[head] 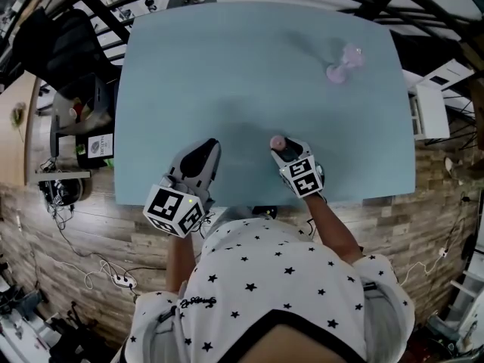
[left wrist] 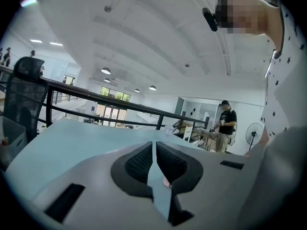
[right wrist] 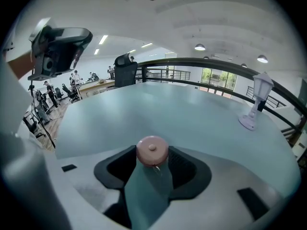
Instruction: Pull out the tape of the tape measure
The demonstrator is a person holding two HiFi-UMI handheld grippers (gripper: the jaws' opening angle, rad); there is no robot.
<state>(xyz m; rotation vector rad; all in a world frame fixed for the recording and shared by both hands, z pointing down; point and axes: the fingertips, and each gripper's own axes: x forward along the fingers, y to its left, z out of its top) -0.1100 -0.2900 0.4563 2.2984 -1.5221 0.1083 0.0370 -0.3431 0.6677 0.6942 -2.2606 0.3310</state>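
Pale blue table [head: 227, 74] bears a pink trinket [head: 344, 63] well beyond the tape measure [head: 277, 141].

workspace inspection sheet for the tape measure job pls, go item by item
surface: light blue table
job's things: pink round tape measure near the front edge, tape not pulled out
clutter: small pale stand-like object far right on table
grippers: left claw shut, empty; right claw shut on the tape measure
cables: loose cables and a power strip on the floor, left
surroundings: black chair, railing, wood-look floor
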